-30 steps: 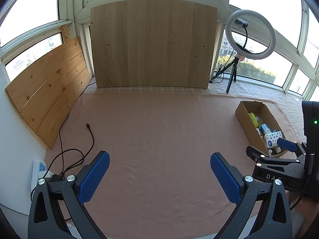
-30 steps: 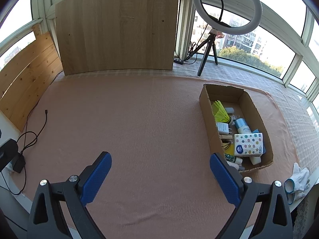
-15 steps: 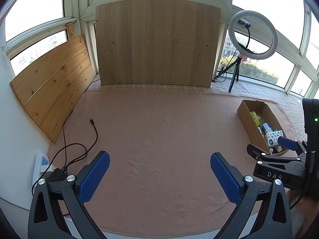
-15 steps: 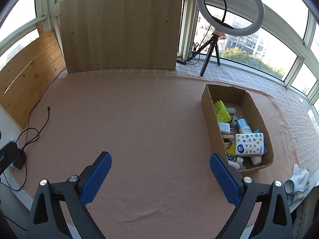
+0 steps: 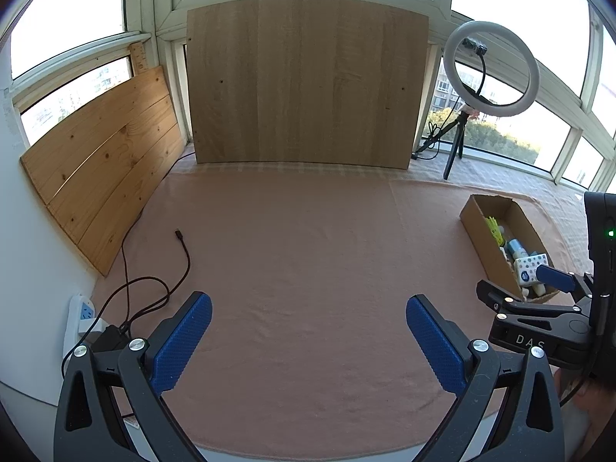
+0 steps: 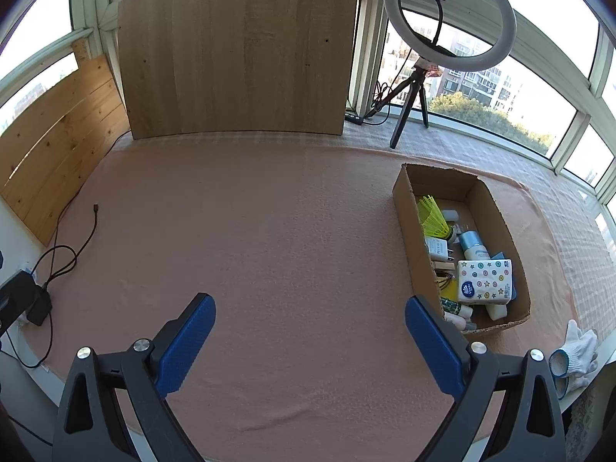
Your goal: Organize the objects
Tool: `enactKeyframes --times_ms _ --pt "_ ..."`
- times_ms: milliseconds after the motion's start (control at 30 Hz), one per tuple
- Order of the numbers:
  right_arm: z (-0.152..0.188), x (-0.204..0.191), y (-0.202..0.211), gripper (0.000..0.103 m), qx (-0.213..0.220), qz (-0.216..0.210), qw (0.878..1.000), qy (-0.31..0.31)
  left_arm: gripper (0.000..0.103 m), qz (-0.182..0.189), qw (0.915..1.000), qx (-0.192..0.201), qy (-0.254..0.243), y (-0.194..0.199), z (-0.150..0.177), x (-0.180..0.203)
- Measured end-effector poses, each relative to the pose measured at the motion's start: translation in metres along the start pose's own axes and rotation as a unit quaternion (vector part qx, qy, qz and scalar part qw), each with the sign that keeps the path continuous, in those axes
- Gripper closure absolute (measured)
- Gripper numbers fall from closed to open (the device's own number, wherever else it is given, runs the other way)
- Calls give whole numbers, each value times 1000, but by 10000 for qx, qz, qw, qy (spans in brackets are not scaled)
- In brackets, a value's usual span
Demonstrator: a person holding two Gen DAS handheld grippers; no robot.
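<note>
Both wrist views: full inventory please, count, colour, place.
Cardboard box: 1, brown, right side of cloth, holds small items.
Tissue pack: 1, white with dots, in box.
Shuttlecock: 1, yellow, in box.
Cloth: 1, pink, covers table.
Ring light: 1, white, on tripod at window.
Wood panels: 2, tan, back and left.
Cable: 1, dark, left on cloth.
Glove: 1, white, right edge.
Left gripper: blue pads, open, empty.
Right gripper: blue pads, open, empty.

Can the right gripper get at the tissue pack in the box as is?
Probably yes. The right gripper is open and empty, the cardboard box has no lid, and the tissue pack lies on top of the other items, nothing over it.
</note>
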State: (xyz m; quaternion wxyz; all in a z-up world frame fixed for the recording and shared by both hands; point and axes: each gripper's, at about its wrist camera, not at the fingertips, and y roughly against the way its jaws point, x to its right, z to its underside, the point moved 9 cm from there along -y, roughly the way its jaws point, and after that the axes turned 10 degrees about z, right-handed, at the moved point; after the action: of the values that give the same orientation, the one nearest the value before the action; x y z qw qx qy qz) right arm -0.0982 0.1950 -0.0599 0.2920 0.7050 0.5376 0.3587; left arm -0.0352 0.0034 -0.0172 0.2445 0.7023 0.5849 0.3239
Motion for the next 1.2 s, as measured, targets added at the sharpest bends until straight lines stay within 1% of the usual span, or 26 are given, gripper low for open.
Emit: enactKeyframes --times_ms 500,1067,1200 --pt "-3 6 -7 6 -49 69 10000 -52 1 51 9999 -84 -83 -13 -4 3" --pt "-5 5 -9 6 -50 66 10000 -44 1 52 9999 -93 -86 -16 -7 3" --pt "-4 4 -9 6 -56 63 10000 -42 1 17 9998 -86 -174 -19 -8 2"
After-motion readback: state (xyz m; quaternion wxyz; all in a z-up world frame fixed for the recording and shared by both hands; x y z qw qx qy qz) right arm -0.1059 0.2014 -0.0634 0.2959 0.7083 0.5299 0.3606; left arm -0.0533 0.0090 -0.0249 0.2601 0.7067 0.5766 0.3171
